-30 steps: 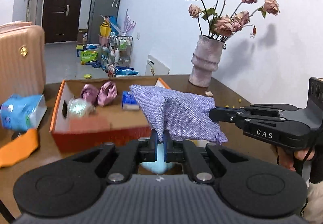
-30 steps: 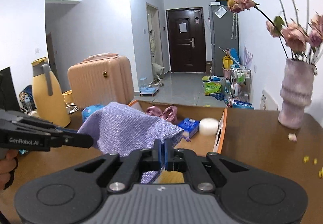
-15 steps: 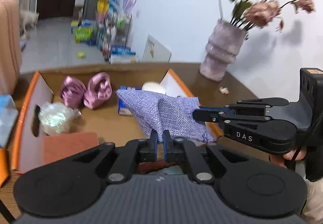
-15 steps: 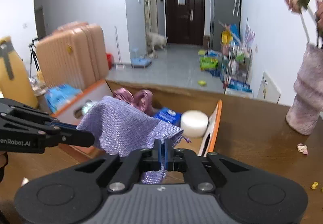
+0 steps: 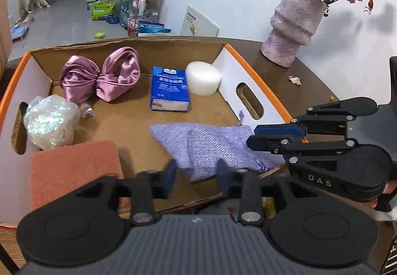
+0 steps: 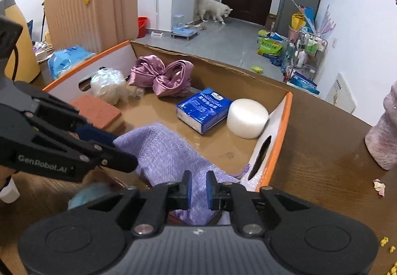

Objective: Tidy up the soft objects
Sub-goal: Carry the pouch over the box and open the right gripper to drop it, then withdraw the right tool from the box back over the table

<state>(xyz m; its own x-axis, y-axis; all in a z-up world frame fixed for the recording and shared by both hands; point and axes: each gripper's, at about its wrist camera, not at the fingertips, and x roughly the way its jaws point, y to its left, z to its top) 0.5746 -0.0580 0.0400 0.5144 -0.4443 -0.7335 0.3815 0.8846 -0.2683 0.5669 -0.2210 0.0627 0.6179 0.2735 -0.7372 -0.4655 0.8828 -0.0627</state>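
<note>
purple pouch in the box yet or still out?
In. The purple pouch lies on the cardboard box floor, near its front right corner.

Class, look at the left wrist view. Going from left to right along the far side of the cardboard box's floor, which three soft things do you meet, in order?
Pink satin bow → blue tissue pack → white foam round, which sits in the far right corner.

Both wrist cameras look steeply down, close over the cardboard box (image 5: pixel 248 69), sharing its interior from opposite sides.
</note>
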